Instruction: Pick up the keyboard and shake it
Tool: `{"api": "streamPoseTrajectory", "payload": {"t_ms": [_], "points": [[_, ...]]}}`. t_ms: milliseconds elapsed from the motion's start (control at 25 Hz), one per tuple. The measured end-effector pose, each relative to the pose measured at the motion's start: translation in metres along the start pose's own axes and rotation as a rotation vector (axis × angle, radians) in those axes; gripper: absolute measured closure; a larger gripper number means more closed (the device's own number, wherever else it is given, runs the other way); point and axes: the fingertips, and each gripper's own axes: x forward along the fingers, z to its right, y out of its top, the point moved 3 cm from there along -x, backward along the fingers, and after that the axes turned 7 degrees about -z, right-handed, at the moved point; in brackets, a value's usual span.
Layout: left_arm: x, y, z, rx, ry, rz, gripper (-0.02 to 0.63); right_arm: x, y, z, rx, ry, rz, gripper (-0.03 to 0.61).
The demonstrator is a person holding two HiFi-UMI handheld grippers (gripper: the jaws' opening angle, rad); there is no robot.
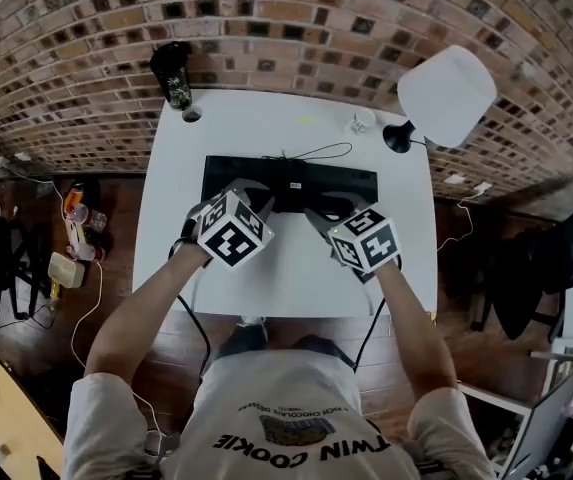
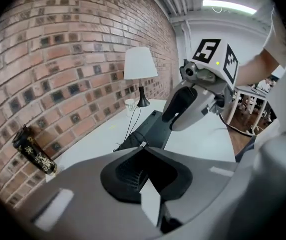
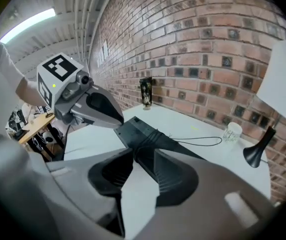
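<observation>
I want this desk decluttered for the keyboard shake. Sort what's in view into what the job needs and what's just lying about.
Needed for the job:
keyboard
left gripper
right gripper

Just lying about:
lamp
glass cup
black bottle
</observation>
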Motion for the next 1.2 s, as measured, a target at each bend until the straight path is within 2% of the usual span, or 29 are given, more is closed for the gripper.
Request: {"api": "streamPoseTrajectory", "payload": {"t_ms": [280, 520, 680, 880, 1200], "points": [[-0.014, 0.018, 0.046, -0.176, 0.096, 0.088, 0.607, -0.033, -0.008, -0.029, 0.053, 0.027, 0.171, 0.457], [-0.025, 0.040, 0.101, -0.323, 0.193, 0.149, 0.607, -0.072, -0.050, -0.045, 0.094, 0.073, 0.251, 0.465], [-0.022, 0.059, 0.157, -0.364, 0.227, 0.169, 0.607, -0.104, -0.089, -0.054, 0.102, 0.105, 0.289, 0.468], [-0.027, 0.075, 0.223, -0.422, 0.302, 0.190, 0.607, -0.147, -0.134, -0.062, 0.103, 0.123, 0.318, 0.503], [-0.052, 0.085, 0.315, -0.494, 0.423, 0.206, 0.607, -0.210, -0.192, -0.086, 0.069, 0.117, 0.347, 0.540]]}}
